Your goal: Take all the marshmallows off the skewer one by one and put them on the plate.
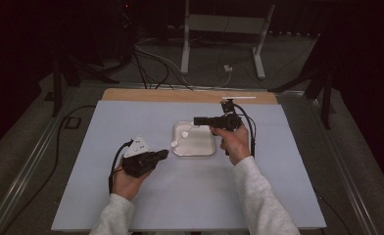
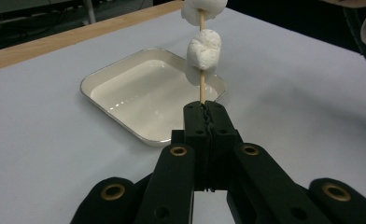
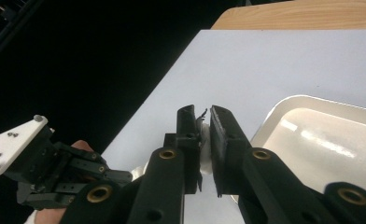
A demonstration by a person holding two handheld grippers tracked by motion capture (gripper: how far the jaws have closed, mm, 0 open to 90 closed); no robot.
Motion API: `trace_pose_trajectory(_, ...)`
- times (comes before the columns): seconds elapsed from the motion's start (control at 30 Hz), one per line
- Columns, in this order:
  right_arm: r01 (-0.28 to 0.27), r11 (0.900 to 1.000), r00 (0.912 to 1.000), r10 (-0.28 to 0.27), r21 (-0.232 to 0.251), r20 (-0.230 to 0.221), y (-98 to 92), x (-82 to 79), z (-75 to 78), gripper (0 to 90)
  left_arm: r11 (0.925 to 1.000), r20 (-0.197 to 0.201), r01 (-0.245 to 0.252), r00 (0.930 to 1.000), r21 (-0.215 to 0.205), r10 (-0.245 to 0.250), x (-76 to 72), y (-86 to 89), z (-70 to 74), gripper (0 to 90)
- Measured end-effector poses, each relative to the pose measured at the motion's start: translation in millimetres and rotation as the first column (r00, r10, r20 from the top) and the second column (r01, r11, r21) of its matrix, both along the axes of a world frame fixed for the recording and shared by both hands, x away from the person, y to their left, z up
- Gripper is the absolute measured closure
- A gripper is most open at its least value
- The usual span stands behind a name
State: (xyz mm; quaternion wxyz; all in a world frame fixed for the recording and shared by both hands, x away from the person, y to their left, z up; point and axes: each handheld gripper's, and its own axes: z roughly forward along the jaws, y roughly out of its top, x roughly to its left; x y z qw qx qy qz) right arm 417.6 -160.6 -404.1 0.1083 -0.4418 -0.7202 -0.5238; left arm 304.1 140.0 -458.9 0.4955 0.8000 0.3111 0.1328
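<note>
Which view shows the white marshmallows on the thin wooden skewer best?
Left gripper view: white marshmallows on the thin wooden skewer, close, above the shut left gripper. High view: small white blobs. Right gripper view: jaws hide them.

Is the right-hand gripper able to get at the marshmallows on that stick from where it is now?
Probably yes. The right gripper hangs over the tray beside the marshmallows, with nothing between. The left gripper holds the skewer below them. Its jaws already seem to flank something white.

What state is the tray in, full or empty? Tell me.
Empty. The left gripper view shows the tray's bare glossy floor with nothing lying in it; the marshmallows sit on a skewer clamped in the left tongs, above the tray's rim.
</note>
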Motion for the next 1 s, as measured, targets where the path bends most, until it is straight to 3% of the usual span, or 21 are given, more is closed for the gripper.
trace_pose_trajectory(0.27, 0.021, 0.999, 0.9994, -0.020, -0.027, 0.027, -0.1, -1.8, 1.6, 87.8, 1.0000, -0.004, 0.000, 1.0000, 0.006, 0.000, 0.2, 2.5, -0.7, 90.0)
trace_pose_trajectory(0.33, 0.030, 0.998, 0.9986, -0.028, -0.053, 0.045, 0.7, -3.1, 2.6, 88.7, 1.0000, -0.005, 0.001, 1.0000, 0.002, -0.001, 0.1, 3.2, -1.1, 90.0)
trace_pose_trajectory(0.5, 0.037, 0.997, 0.9984, -0.034, -0.067, 0.045, -0.3, -2.6, 2.1, 89.3, 0.9998, -0.013, 0.002, 0.9999, 0.022, -0.002, 0.5, 4.3, -2.3, 90.0)
trace_pose_trajectory(0.53, 0.120, 0.987, 0.9898, -0.110, -0.111, 0.090, -7.3, -2.9, 5.7, 89.5, 0.9976, -0.028, -0.022, 0.9993, 0.066, 0.023, 0.2, 10.8, -6.6, 90.0)
trace_pose_trajectory(0.57, 0.148, 0.985, 0.9857, -0.140, -0.089, 0.094, -16.3, -0.9, 7.5, 89.5, 0.9976, -0.028, -0.022, 0.9993, 0.066, 0.023, 0.2, 10.8, -6.6, 90.0)
trace_pose_trajectory(0.6, 0.153, 0.988, 0.9866, -0.153, -0.010, 0.057, -33.0, 3.2, 9.2, 89.2, 0.9991, -0.054, -0.042, 0.9976, 0.004, 0.042, 1.0, 22.7, -9.5, 90.0)
trace_pose_trajectory(0.67, 0.158, 0.988, 0.9865, -0.157, -0.005, 0.045, -41.9, 5.7, 10.5, 89.0, 0.9943, -0.064, -0.079, 0.9952, -0.072, 0.075, 3.5, 35.9, -6.6, 90.0)
trace_pose_trajectory(0.7, 0.147, 0.988, 0.9881, -0.145, -0.041, 0.050, -48.0, 7.3, 10.5, 88.4, 0.9914, -0.052, -0.089, 0.9951, -0.096, 0.084, 4.0, 38.6, -1.2, 90.0)
trace_pose_trajectory(0.73, 0.156, 0.984, 0.9861, -0.150, -0.087, 0.071, -47.0, 7.2, 8.8, 88.1, 0.9914, -0.052, -0.089, 0.9951, -0.096, 0.084, 4.0, 38.6, -1.2, 90.0)
trace_pose_trajectory(0.93, 0.117, 0.986, 0.9924, -0.111, -0.119, 0.054, -27.9, 10.9, -14.9, 85.4, 0.9948, -0.038, -0.093, 0.9951, -0.042, 0.091, 4.0, 31.3, -0.1, 90.0)
trace_pose_trajectory(1.0, 0.114, 0.982, 0.9931, -0.108, -0.150, 0.045, -21.5, 12.5, -24.5, 83.3, 0.9950, -0.043, -0.091, 0.9951, -0.041, 0.089, 4.9, 30.5, -1.5, 90.0)
